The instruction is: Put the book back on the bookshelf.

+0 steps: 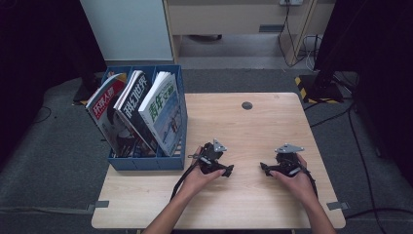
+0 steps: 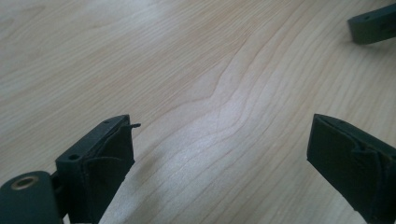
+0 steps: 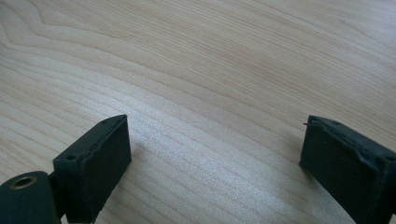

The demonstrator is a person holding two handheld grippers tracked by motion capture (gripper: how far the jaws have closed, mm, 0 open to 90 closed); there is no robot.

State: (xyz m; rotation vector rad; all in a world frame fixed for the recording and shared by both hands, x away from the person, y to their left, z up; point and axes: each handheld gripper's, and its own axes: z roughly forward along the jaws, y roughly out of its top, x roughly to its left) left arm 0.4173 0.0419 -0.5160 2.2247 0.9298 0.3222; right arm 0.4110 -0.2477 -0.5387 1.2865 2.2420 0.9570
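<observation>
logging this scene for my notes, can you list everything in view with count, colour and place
magazines: three, red-and-white, black, and white-green covers; upright and leaning, one per slot of the file holder
file holder: one, blue, three slots, on the table's far left corner, overhanging the left edge
table: one, light wood, centre of the high view
cable hole cover: one, dark grey, far middle of the table
tape pieces: two, grey, at the table's near corners
cabinet: one, pale, on the floor behind the file holder
left gripper: one, black, jaws open, low over the table near centre
right gripper: one, black, jaws open, right of the left gripper
hands: two, each holding a gripper
</observation>
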